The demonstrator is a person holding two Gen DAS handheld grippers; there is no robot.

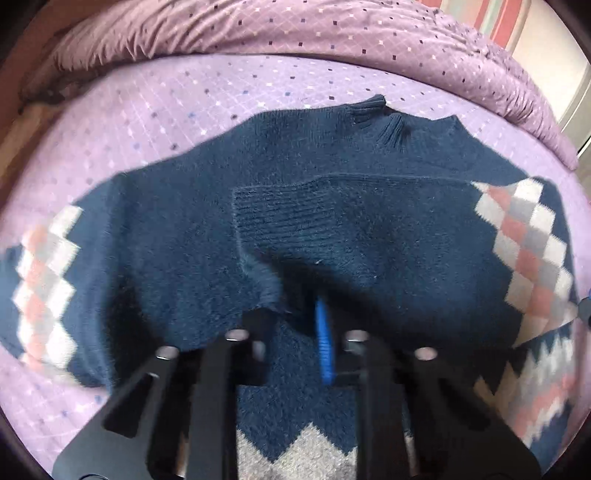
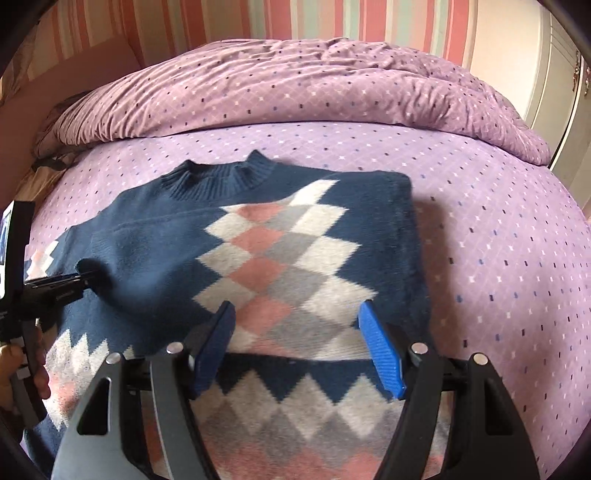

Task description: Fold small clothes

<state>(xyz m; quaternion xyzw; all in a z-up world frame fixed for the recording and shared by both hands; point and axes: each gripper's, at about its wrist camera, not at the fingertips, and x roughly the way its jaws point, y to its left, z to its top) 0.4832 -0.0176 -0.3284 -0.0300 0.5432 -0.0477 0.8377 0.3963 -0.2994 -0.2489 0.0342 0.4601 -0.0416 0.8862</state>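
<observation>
A: Left wrist view: left gripper (image 1: 295, 317) pinches the navy argyle knit sweater (image 1: 369, 236) sleeve cuff, laid across the chest.
B: Right gripper (image 2: 297, 347) gapes empty at 6 o'clock. Sleeve-fold step, probably; next release, then fold the hem up.

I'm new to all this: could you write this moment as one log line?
step: folding sleeve | left tool: shut on sweater cuff | right tool: open above sweater | surface: purple bedsheet

A home bedroom: a bed (image 2: 480, 206) spread with a lilac sheet dotted in small squares, a rumpled duvet (image 2: 314, 85) of matching print heaped along its far side, wallpaper (image 2: 229, 18) striped pink, cream and pale green behind, a white panelled door (image 2: 554, 74) at right.
</observation>
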